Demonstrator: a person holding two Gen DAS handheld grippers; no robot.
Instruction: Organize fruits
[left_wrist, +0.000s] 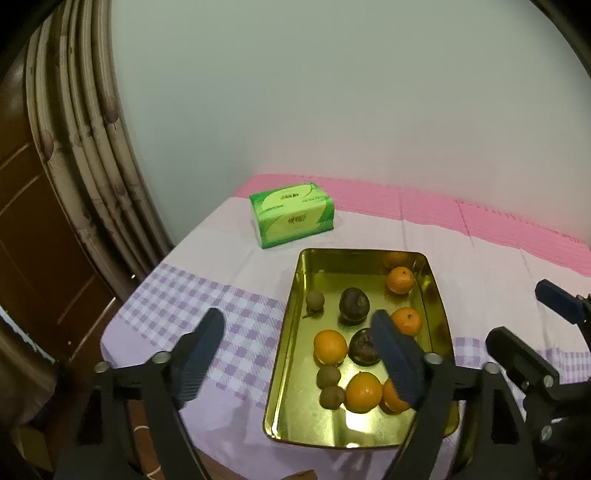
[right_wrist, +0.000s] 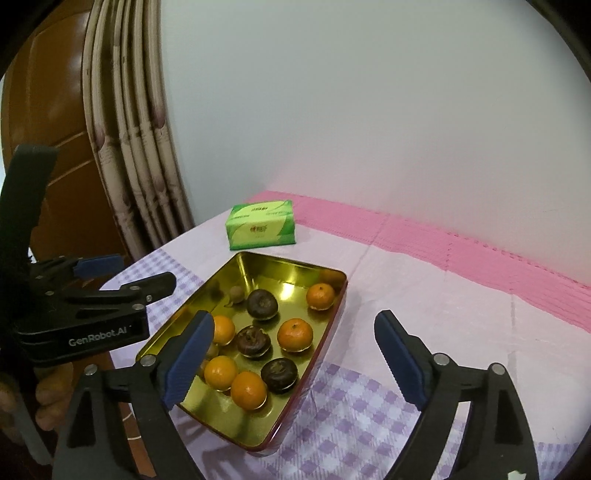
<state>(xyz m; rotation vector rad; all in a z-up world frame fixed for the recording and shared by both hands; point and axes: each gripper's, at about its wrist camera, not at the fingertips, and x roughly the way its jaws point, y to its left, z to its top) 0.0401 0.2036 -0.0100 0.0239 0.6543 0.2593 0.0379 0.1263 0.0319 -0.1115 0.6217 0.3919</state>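
Observation:
A gold metal tray (left_wrist: 291, 295) (right_wrist: 229, 273) sits on the table. It holds several oranges (left_wrist: 330, 347) (right_wrist: 294, 335), dark round mangosteens (left_wrist: 354, 304) (right_wrist: 262, 303) and small brown fruits (left_wrist: 315, 299) (right_wrist: 236, 294). My left gripper (left_wrist: 299, 362) is open and empty, hovering above the tray's near left side. It also shows in the right wrist view (right_wrist: 122, 275). My right gripper (right_wrist: 291, 362) is open and empty above the tray's near right edge; it also shows in the left wrist view (left_wrist: 532, 317).
A green tissue pack (left_wrist: 291, 214) (right_wrist: 261, 223) lies behind the tray. The table has a lilac checked cloth (left_wrist: 192, 302) with a pink strip (left_wrist: 480, 218) along the wall. A curtain (left_wrist: 92, 147) and brown door stand at the left.

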